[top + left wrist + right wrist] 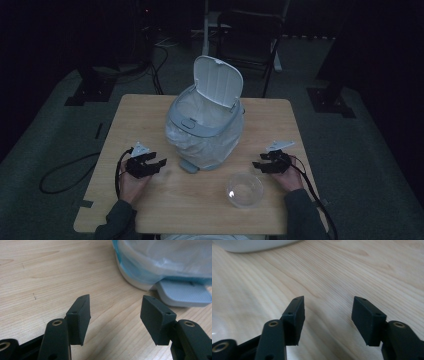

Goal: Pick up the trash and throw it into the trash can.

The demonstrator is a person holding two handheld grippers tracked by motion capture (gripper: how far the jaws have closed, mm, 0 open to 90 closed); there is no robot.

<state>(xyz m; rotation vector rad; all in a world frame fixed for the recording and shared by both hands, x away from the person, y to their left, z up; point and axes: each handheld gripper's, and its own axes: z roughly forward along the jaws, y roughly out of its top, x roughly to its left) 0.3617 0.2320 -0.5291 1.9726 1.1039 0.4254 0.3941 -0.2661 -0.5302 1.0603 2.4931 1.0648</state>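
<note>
High view, bin [205, 131] lid up, w/ liner

At the top edge of my left gripper view the lined bin [165, 262] is cut off above its base.

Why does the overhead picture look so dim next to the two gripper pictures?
High view: dark room, the bin and table dimly lit. Left gripper view: bright, the bin's pedal sharp, jaws slightly soft. Right gripper view: bright, wood grain blurring toward the far edge.

No legible text — none anywhere
</note>
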